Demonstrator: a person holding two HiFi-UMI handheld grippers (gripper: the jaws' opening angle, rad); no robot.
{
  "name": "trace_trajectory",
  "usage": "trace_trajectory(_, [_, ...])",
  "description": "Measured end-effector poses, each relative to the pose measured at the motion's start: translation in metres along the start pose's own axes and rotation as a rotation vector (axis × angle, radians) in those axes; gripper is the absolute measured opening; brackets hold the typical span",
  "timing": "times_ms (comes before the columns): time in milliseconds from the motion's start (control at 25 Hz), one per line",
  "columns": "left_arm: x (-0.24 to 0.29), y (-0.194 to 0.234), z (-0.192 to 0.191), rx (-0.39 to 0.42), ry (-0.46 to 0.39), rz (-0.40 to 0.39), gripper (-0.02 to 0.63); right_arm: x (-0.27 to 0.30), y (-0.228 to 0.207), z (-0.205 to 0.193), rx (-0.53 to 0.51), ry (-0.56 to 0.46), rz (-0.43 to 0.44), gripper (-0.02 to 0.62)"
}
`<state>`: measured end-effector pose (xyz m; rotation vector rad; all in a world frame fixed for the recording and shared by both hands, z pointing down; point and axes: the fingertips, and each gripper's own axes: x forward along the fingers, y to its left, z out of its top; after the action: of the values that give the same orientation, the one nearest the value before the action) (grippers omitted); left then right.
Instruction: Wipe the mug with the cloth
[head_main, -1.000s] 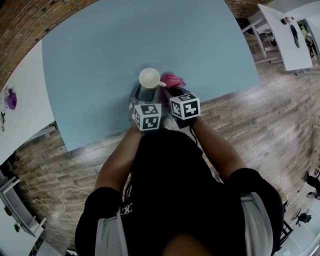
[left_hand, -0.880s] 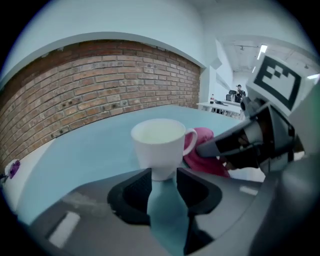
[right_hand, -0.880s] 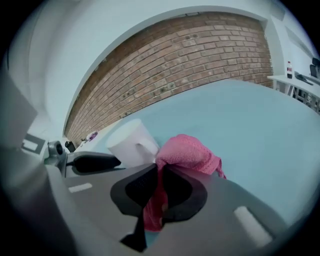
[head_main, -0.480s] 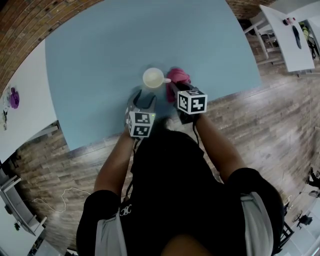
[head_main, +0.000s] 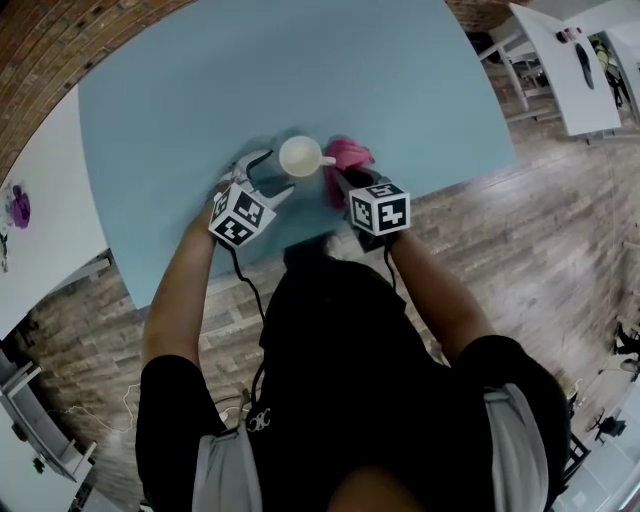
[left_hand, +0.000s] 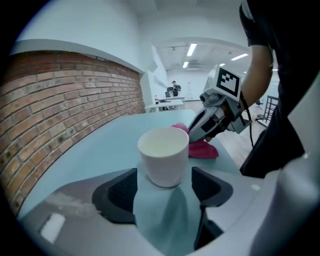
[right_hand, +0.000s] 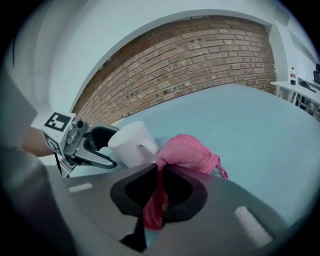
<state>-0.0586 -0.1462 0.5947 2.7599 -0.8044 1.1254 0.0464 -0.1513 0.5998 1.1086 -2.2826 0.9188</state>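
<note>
A white mug (head_main: 300, 156) stands upright on the blue table (head_main: 180, 90), its handle toward the pink cloth (head_main: 348, 155) just to its right. My left gripper (head_main: 268, 174) is at the mug's left, and its jaws are opening. In the left gripper view the mug (left_hand: 164, 155) stands at the mouth of the jaws, and the pads (left_hand: 122, 187) stand off its sides. My right gripper (head_main: 341, 184) is shut on the cloth. In the right gripper view the cloth (right_hand: 187, 152) bunches out ahead of the jaws and lies beside the mug (right_hand: 131, 145).
The table's near edge (head_main: 300, 240) runs just below both grippers, with wooden floor (head_main: 500, 230) beyond it. White tables stand at the left (head_main: 40, 190) and the upper right (head_main: 570, 70). A brick wall (left_hand: 55, 105) borders the table's far side.
My left gripper has let go of the mug, drawn back and swung out to the mug's left with its jaws wider. The mug stands free. The right gripper and cloth barely moved.
</note>
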Motion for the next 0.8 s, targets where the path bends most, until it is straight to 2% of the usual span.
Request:
trace_trajectory(80, [0.001,0.002,-0.003,0.060,0.035,-0.068,0.342,-0.001,0.001,-0.001,-0.005,0.004,0.001,0.038])
trace_trajectory(160, [0.002,0.007,-0.006,0.107,0.072,-0.133,0.347,-0.002,0.003,-0.002,-0.007,0.009,0.000,0.038])
trace_trajectory(280, [0.001,0.015,-0.006,0.140,0.109,-0.218,0.350,-0.001,0.005,-0.004,-0.016,0.016,-0.003,0.038])
trace_trajectory(440, [-0.001,0.016,0.009,0.193,0.107,-0.323,0.362,0.000,0.006,-0.003,-0.036,0.034,0.013,0.038])
trace_trajectory(680, [0.009,0.002,0.016,0.329,0.128,-0.466,0.362,-0.001,0.005,-0.005,-0.093,0.075,0.030,0.038])
trace_trajectory(800, [0.014,-0.001,0.017,0.342,0.123,-0.519,0.370,-0.001,0.005,-0.003,-0.100,0.078,0.023,0.038])
